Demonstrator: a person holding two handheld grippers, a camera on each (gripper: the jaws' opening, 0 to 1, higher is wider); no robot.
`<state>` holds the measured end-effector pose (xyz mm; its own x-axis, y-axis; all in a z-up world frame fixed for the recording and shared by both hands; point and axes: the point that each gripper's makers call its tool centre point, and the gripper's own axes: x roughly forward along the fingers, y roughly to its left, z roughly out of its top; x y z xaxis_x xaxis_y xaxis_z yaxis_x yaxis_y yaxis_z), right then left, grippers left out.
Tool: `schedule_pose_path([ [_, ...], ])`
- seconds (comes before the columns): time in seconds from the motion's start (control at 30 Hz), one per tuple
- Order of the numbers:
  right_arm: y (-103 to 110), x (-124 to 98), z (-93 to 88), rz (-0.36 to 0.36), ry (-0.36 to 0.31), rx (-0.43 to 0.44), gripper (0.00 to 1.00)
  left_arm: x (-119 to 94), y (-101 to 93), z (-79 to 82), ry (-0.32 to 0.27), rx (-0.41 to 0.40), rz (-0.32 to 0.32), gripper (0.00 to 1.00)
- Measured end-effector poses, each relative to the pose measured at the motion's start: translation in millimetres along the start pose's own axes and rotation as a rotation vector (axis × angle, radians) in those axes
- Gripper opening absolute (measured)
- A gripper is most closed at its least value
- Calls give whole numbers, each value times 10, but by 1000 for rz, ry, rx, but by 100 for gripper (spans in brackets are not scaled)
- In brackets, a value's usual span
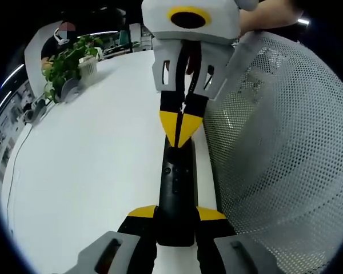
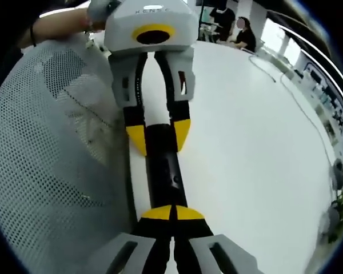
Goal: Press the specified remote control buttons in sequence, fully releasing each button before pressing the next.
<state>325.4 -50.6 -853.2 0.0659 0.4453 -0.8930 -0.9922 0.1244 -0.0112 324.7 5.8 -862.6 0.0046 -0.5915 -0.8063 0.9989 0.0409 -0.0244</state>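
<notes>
A slim black remote control [image 1: 176, 188] lies lengthwise on the white table [image 1: 91, 171]. My left gripper [image 1: 177, 214] is shut on its near end, one yellow tip on each side. From the far side comes my right gripper [image 1: 181, 128], jaws shut, its joined yellow tips resting on the remote's other end near the buttons. In the right gripper view the same remote control [image 2: 167, 171] runs away from my right gripper [image 2: 171, 214], whose closed tips sit on top of it. My left gripper [image 2: 159, 136] clamps the far end.
A white mesh screen [image 1: 280, 148] stands right beside the remote, also seen as the mesh screen [image 2: 51, 154]. A hand [image 2: 63, 23] rests at its top. A potted plant [image 1: 74, 60] stands at the table's far corner. People [image 2: 243, 31] sit at the far end.
</notes>
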Motion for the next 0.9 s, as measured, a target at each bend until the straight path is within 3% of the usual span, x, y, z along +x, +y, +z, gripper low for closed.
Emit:
schedule_pose_path([
  [0.23, 42, 36, 85, 24, -25, 6, 0, -1, 1, 2, -1, -2, -1, 25],
  [0.3, 30, 56, 83, 12, -4, -52, 0, -2, 2, 1, -2, -2, -1, 25],
  [0.47, 46, 59, 72, 3, 19, -61, 0, -1, 3, 1, -1, -1, -1, 25],
  [0.6, 22, 59, 71, 14, 8, 4, 0, 0, 3, 0, -1, 0, -2, 25],
  [0.9, 14, 49, 126, 12, -29, 44, 0, -2, 4, 2, -3, -2, -3, 25],
])
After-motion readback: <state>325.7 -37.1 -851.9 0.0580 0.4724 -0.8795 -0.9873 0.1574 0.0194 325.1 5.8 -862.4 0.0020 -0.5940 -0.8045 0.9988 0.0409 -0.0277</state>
